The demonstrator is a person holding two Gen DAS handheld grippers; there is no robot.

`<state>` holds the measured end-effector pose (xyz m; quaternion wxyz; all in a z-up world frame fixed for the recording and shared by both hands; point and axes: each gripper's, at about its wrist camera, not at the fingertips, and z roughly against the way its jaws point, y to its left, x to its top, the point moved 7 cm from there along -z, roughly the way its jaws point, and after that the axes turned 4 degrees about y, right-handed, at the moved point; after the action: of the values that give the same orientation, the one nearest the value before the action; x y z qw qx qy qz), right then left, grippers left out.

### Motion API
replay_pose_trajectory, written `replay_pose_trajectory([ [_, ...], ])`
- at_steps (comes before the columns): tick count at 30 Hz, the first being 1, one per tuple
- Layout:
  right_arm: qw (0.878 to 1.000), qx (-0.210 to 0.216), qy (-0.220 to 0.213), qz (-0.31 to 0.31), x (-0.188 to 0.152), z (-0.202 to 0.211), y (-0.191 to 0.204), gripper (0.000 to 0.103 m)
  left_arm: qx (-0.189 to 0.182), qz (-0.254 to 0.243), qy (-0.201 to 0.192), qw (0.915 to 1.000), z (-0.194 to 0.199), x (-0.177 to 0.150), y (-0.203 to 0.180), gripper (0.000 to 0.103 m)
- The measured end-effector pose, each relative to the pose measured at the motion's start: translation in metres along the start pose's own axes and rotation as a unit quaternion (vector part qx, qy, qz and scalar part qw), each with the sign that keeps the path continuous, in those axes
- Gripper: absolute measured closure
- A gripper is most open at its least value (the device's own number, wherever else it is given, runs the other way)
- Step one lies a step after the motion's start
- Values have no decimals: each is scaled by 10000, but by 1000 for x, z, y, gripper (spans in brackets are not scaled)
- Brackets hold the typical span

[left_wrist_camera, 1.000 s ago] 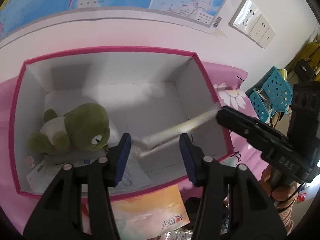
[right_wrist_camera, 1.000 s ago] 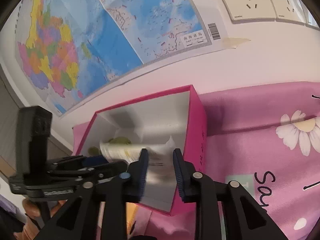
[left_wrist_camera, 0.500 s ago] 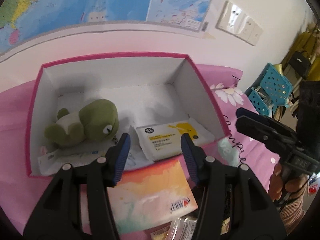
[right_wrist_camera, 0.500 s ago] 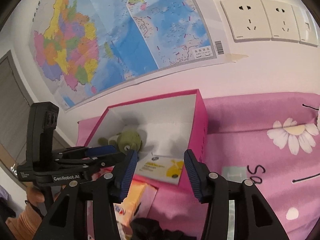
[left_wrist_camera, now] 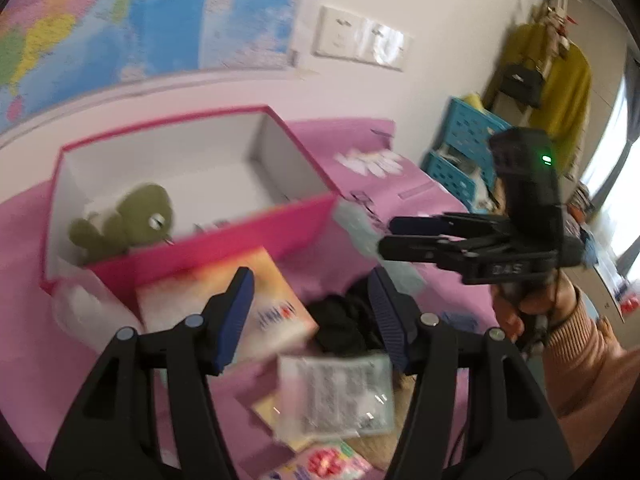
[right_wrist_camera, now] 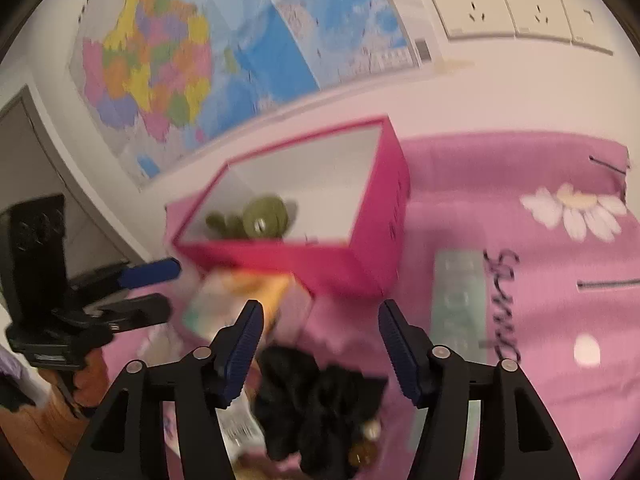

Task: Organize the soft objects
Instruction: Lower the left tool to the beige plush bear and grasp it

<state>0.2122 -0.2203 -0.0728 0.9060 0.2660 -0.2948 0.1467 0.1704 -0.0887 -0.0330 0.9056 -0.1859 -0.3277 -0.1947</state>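
Pink box [right_wrist_camera: 362, 268] against wall, frog plush [right_wrist_camera: 260, 220] already inside. Both grippers out over the pile in front, jaws just opened wider, nothing between pads. Left gripper [left_wrist_camera: 310, 316] above orange pack [left_wrist_camera: 236, 300]; right gripper [right_wrist_camera: 320, 344] above black fabric [right_wrist_camera: 316, 404]. Likely next: pick one item. Lower squarely, pinch fabric mid-bunch, lift clear of box wall before release.

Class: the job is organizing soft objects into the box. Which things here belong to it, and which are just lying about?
Belongs to the job:
pink box
green plush toy
black fabric bundle
tissue pack

Just lying about:
wall map
wall sockets
blue crates
yellow coat
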Motion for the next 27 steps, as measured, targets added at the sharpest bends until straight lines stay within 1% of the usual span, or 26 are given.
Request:
replay_pose_trajectory([
  [2,9998,-57,168,28,-13,-4,-2,38,-94,-15,86,9999,-3,-10,-6,42],
  [5,9993,-115,357,-94,-34,-8,-8,38,-145,-34,215,9997,-9,-25,-13,42],
  [7,9990,-79,390,-194,-44,-7,-11,38,-247,-8,328,9992,-12,-37,-16,42],
  [10,9986,-22,414,-339,-62,-3,-11,38,-297,8,458,9985,-16,-52,-19,42],
  [13,9986,22,454,-287,-75,1,-3,38,-309,80,597,9977,-18,-70,-18,42],
  [17,9982,286,535,15,-93,10,23,38,-436,126,787,9959,-13,-95,-20,42],
  [19,9971,416,623,120,-102,12,34,38,-601,125,888,9942,-7,-109,-27,42],
  [21,9960,454,728,234,-112,13,42,38,-746,29,972,9925,-1,-121,-37,42],
  [23,9949,453,836,340,-120,12,46,38,-875,-24,1023,9909,3,-129,-47,42],
  [25,9941,506,896,342,-126,12,47,38,-1120,-41,1122,9873,7,-138,-58,42],
  [27,9932,544,972,328,-130,11,47,38,-1233,-39,1209,9850,8,-145,-64,42],
])
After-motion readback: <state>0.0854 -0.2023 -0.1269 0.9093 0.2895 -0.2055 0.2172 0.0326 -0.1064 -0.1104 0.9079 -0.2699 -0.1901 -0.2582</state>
